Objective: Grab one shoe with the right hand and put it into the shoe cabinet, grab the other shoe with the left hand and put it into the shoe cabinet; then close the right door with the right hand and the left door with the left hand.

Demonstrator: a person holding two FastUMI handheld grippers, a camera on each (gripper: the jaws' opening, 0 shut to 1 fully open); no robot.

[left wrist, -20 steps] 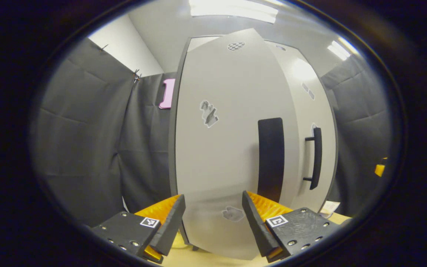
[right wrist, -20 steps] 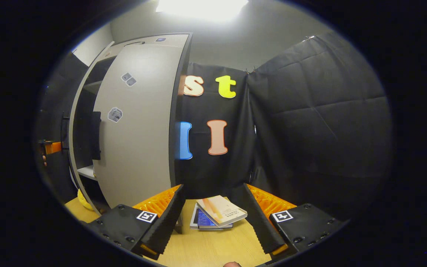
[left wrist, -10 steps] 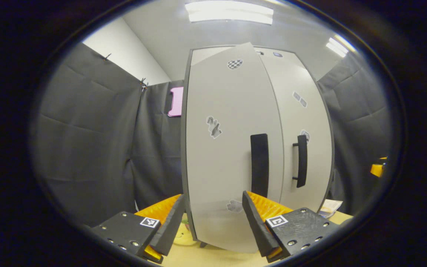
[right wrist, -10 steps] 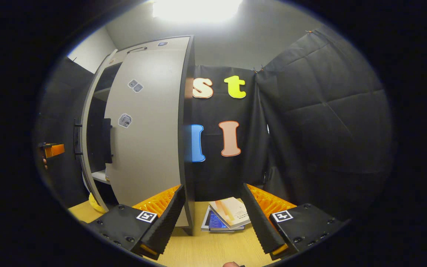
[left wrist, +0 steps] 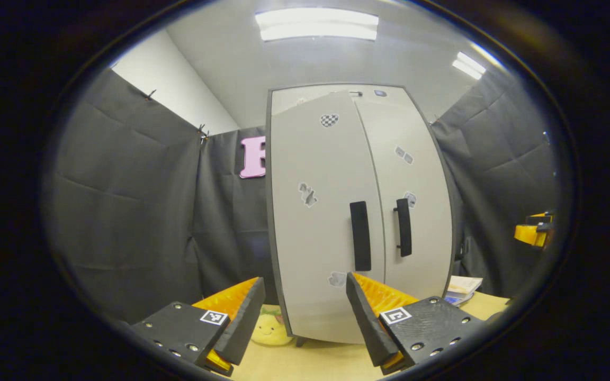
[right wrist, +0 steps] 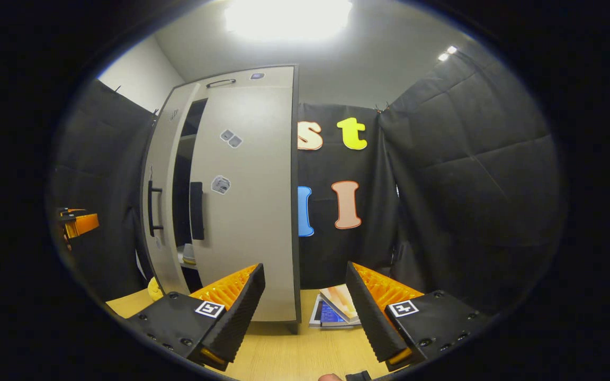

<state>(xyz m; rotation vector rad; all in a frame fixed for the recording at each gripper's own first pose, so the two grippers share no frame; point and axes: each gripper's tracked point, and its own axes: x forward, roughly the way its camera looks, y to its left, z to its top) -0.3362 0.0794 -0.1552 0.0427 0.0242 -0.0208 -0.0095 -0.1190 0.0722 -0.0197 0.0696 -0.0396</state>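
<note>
The shoe cabinet (left wrist: 358,211) stood upright on the desk (left wrist: 331,362), near its far edge against the booth's black cloth wall. In the left gripper view the left door (left wrist: 321,222) lay almost flush with the right door (left wrist: 416,211), the two black handles (left wrist: 360,235) side by side and close together. In the right gripper view a dark gap was visible between the left door (right wrist: 159,201) and the right door (right wrist: 249,206), and through it a shelf with part of a light-coloured shoe (right wrist: 188,255) on it, inside the cabinet; the second shoe could not be made out.

The left hand-held gripper (left wrist: 305,317) hovered in front of the left door with its fingers spread wide and nothing between them, not touching the door. The right hand-held gripper (right wrist: 305,312) was likewise wide open and empty, held before the cabinet's right edge, clear of the door.

A yellow plush toy (left wrist: 270,328) sat on the desk at the cabinet's lower left corner. A small stack of books (right wrist: 337,309) lay on the desk just beside the cabinet's right side. In the right gripper view the other hand-held gripper showed at the far left, well apart from the cabinet.
</note>
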